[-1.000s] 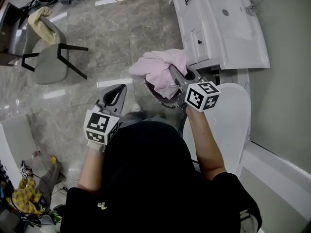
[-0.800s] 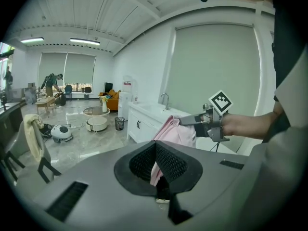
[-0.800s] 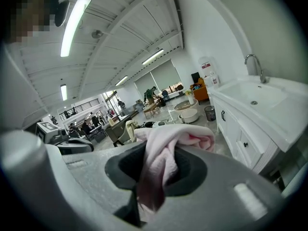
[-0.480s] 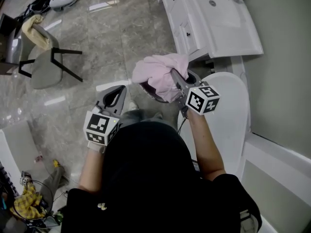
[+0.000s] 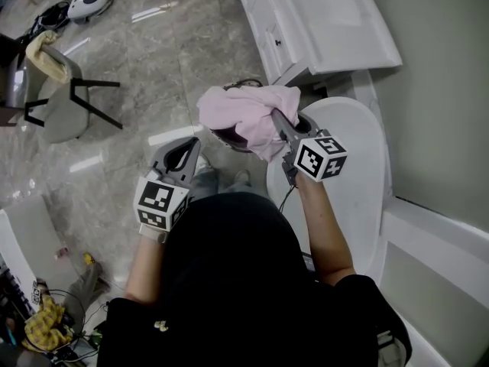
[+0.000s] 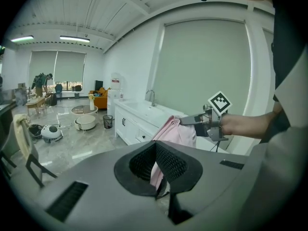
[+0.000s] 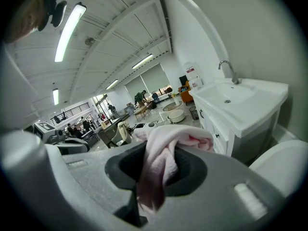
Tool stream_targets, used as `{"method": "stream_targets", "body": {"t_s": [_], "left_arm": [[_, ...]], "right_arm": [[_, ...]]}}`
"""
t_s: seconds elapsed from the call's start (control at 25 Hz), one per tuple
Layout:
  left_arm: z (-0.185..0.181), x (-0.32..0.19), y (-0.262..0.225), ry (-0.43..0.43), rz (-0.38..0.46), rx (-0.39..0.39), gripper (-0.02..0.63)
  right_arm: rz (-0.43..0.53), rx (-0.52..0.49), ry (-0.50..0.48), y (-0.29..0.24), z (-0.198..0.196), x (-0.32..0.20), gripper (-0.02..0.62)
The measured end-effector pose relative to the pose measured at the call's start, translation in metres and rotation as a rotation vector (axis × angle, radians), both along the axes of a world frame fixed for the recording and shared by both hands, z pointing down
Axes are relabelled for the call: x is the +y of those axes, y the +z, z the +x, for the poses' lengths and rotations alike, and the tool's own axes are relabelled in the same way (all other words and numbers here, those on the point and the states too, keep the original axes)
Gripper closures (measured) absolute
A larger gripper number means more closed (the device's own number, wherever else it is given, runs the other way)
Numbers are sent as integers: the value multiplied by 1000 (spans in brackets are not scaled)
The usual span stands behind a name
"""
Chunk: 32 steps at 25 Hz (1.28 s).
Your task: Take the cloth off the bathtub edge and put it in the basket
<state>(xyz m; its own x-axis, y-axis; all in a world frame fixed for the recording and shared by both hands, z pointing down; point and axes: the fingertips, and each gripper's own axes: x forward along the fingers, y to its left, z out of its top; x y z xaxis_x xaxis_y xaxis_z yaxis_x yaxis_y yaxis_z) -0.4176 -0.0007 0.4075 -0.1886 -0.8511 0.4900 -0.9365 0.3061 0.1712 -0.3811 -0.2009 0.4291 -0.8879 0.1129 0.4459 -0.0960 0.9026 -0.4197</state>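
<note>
A pink cloth (image 5: 243,113) hangs bunched from my right gripper (image 5: 276,119), which is shut on it in mid-air. The right gripper view shows the cloth (image 7: 163,155) draped over and pinched between the jaws. Under the cloth in the head view, a dark round basket rim (image 5: 224,138) shows on the floor, mostly hidden. My left gripper (image 5: 182,151) hovers lower left of the cloth, shut and holding nothing. From the left gripper view, the cloth (image 6: 179,131) dangles ahead from the right gripper (image 6: 184,121).
A white toilet with its lid down (image 5: 348,174) sits just right of the basket. A white vanity with a sink (image 5: 321,14) stands beyond. A white ledge (image 5: 435,247) runs at the lower right. A chair (image 5: 61,102) and a robot vacuum (image 5: 84,2) are far left.
Both grippers and the cloth have travelled over the floor toward the toilet and vanity. The right gripper's hold on the cloth is unchanged, and the left stays shut.
</note>
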Motion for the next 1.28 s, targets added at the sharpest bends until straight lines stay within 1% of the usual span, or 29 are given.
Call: {"method": "stream_targets", "body": {"t_s": [0.2,0.48,0.72,1.04,1.28], "left_arm": [[12,-8,7,21,-27,9,594],[6,-3,27,16,-84,29,594],[-7,12,52,-1,-130,66,594],[-28,38,97,-41,-201,130,594],[-30,54,133,-63,-244,182,594]], "right_arm": [[-7,39,31,25,12,-18,499],[-24,125,42,85,3,-28,497],[-26,203,21,144,-22,-21,496],[-44,330,3,247,-65,-10,492],[-38,418,-18,324,-88,-4,491]]}}
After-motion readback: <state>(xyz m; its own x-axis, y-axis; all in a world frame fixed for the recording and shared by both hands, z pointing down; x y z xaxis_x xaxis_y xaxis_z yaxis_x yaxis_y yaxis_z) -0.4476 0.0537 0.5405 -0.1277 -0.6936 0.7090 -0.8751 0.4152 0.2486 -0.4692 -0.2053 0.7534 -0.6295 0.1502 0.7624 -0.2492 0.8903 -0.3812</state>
